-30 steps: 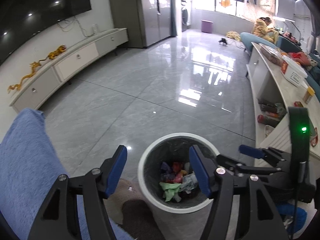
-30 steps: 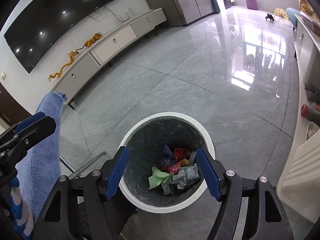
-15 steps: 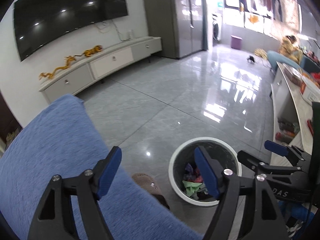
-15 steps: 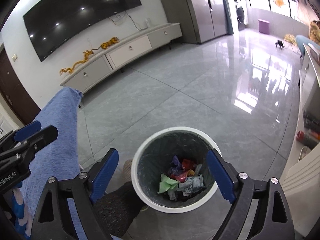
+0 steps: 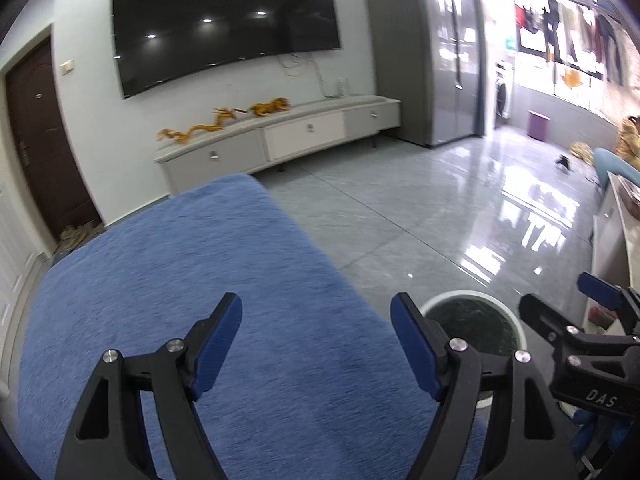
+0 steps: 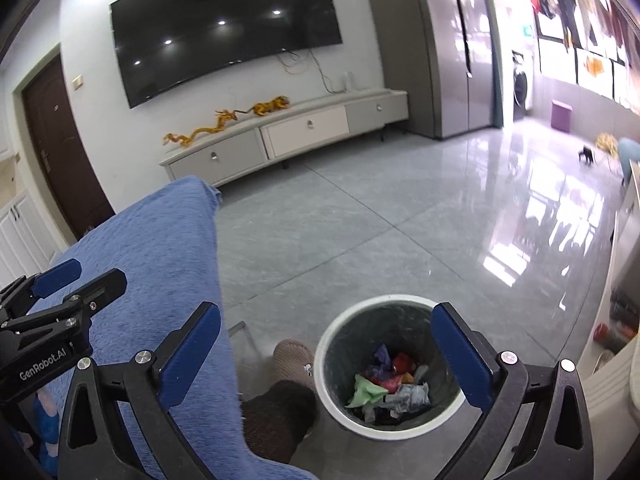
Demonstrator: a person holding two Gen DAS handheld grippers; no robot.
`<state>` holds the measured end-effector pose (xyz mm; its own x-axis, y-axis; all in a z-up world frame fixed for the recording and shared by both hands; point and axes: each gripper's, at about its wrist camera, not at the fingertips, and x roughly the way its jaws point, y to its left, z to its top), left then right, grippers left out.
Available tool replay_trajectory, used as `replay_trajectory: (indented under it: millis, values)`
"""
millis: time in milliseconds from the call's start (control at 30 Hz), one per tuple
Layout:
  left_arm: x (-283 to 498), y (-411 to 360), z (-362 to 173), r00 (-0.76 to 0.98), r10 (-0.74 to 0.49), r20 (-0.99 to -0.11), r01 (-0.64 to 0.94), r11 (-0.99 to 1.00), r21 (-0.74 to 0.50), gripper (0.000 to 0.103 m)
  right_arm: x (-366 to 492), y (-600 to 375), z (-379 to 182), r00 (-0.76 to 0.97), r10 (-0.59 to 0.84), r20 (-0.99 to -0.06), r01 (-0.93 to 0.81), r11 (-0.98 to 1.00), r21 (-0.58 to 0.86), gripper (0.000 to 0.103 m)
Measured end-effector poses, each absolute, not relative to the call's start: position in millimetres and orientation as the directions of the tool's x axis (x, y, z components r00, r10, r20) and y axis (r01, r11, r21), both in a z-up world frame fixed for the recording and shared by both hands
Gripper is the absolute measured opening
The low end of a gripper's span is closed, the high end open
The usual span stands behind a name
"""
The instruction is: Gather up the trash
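A round trash bin with a white rim (image 6: pixel 384 300) stands on the grey floor, holding crumpled green, red and grey trash (image 6: pixel 386 382). My right gripper (image 6: pixel 326 320) hovers above and in front of it. Its jaws are opening wide, with nothing between them. My left gripper (image 5: pixel 316 320) is open and empty over a blue cloth-covered surface (image 5: pixel 180 280). In the left wrist view the bin (image 5: pixel 472 296) shows only partly, behind the right finger.
A person's slippered foot (image 6: pixel 292 356) and dark-socked leg (image 6: pixel 276 416) sit just left of the bin. A low white TV cabinet (image 6: pixel 304 132) and wall TV (image 6: pixel 224 28) lie beyond. A white table edge (image 6: pixel 616 380) is at the right.
Both grippers rose and drew back from the bin, and the views tilted up. The left swung left over the blue cloth. The right jaws spread much wider and the left opened a little.
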<state>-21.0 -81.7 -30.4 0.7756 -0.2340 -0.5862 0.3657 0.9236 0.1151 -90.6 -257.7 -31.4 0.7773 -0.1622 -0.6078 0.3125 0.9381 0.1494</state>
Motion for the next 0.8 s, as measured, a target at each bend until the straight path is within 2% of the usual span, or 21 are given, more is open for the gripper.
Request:
replay_trajectory:
  millis: [133, 267, 800]
  values:
    - [-25, -61, -24, 0.807, -0.201, -0.555, 0.31, 0.944, 0.109, 0.076, -92, -243, -22, 0.791, -0.163, -0.589, 0.294, 0.946, 0.133, 0.103]
    - [-25, -45, -22, 0.825, -0.189, -0.533, 0.278, 0.956, 0.092, 0.087, -95, -232, -15, 0.799, -0.179, -0.574, 0.293, 0.95, 0.111, 0.103]
    - [-27, 18, -22, 0.877, -0.102, -0.469, 0.143, 0.988, 0.053, 0.089, -82, -203, -1, 0.797, -0.248, -0.55, 0.314, 0.949, 0.027, 0.103]
